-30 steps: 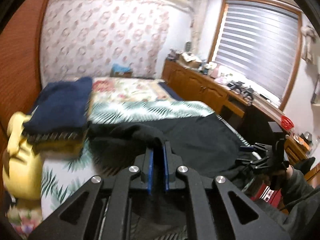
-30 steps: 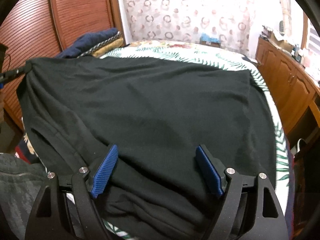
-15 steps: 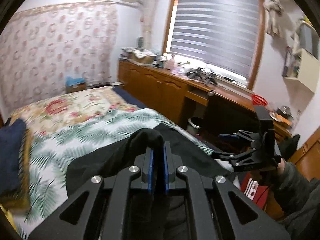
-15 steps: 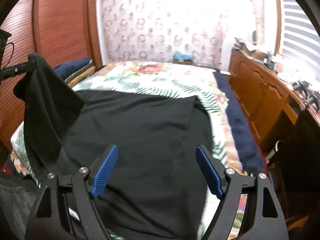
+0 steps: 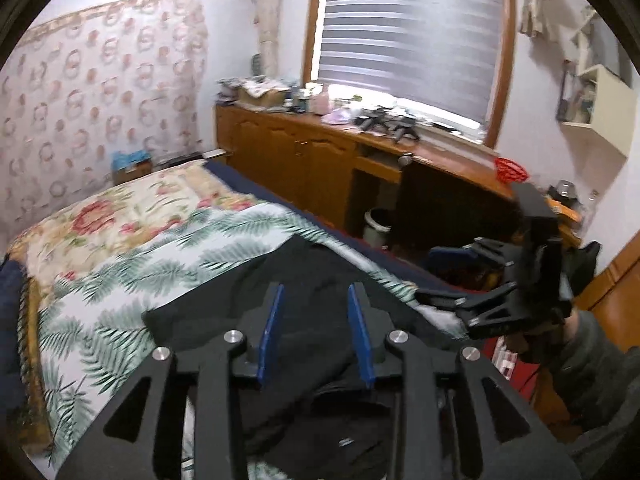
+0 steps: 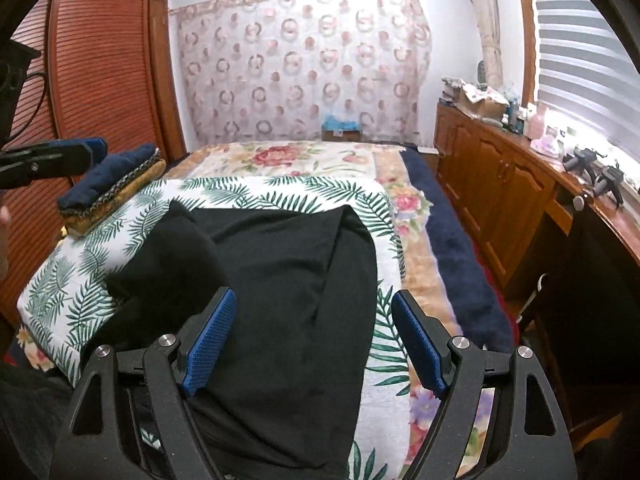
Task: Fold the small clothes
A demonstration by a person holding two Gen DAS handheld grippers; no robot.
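A black garment [image 6: 280, 280] lies on the palm-leaf cover of the bed, folded lengthwise into a narrower strip; it also shows in the left wrist view [image 5: 304, 280]. My left gripper [image 5: 316, 320] is open and empty just above the garment's near end. My right gripper [image 6: 312, 340] is open and empty, hovering over the garment's near end. The right gripper shows in the left wrist view [image 5: 460, 276], and the left gripper shows at the left edge of the right wrist view [image 6: 60, 156].
A stack of folded clothes [image 6: 112, 184], navy on top, sits at the bed's left side. The floral bedspread [image 6: 304, 160] lies beyond. A wooden cabinet run [image 6: 500, 184] with clutter lines the right wall. A wooden wardrobe [image 6: 100, 80] stands left.
My left gripper carried the garment's left edge across to the right, laid it over the rest, then opened and let go. The right gripper stayed open.
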